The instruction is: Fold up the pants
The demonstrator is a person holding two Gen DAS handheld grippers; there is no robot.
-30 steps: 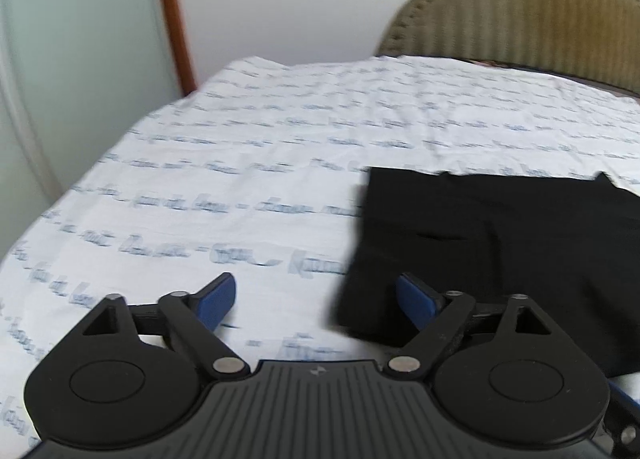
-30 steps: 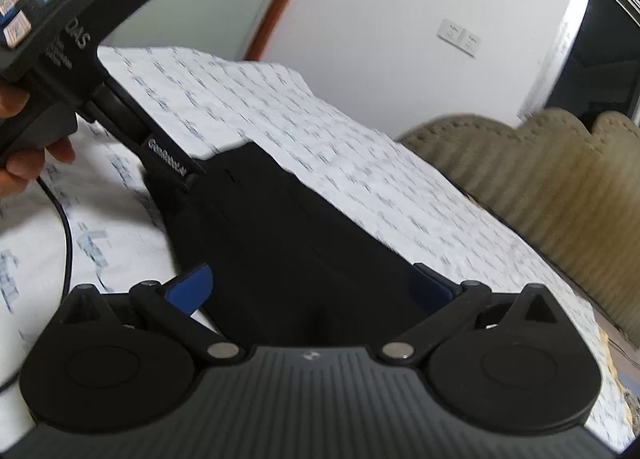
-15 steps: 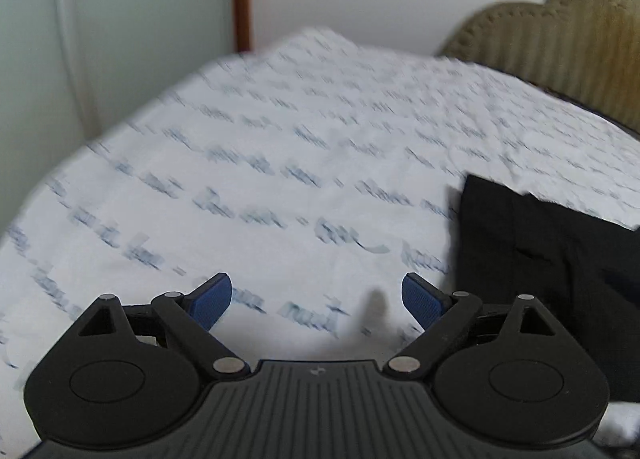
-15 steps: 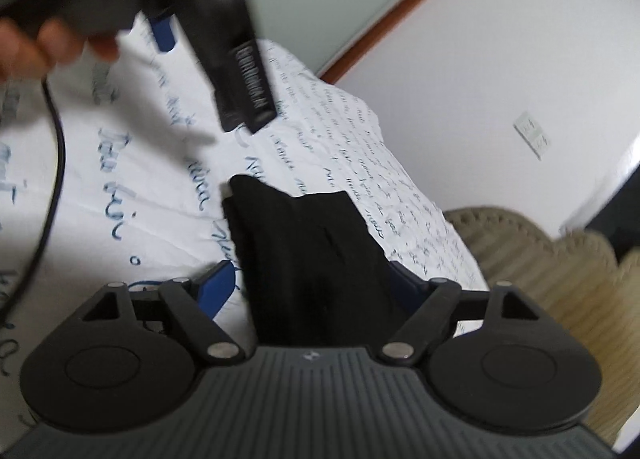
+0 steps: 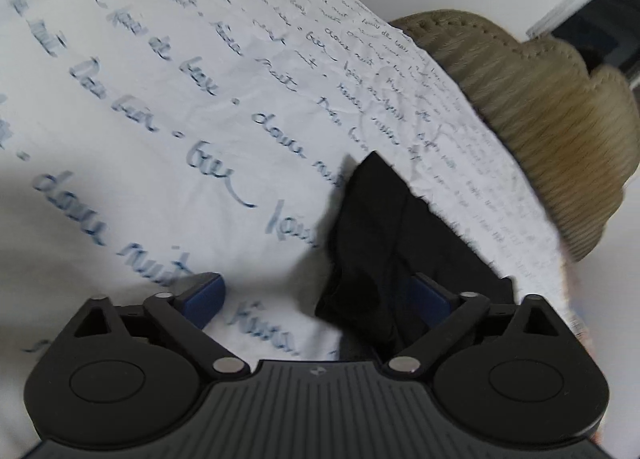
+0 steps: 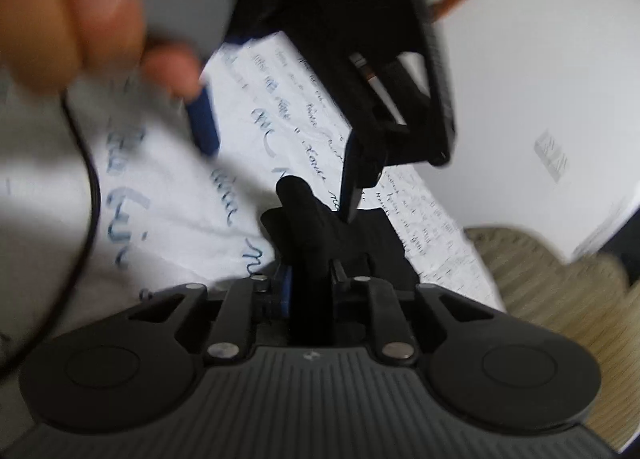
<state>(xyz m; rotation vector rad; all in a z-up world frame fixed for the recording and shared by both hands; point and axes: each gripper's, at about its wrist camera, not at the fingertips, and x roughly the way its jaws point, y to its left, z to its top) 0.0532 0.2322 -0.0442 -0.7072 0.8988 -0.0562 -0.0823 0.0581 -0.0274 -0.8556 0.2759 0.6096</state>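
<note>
Pants, soft black cloth, bunch in right hand-held gripper; left hand-held gripper gapes.

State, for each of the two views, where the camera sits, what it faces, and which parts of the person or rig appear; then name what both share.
Left wrist: on the left gripper, open, facing black pants on the printed sheet.
Right wrist: on the right gripper, shut on pants; the person's hand shows.
Shared: pants, sheet, beige headboard.
</note>
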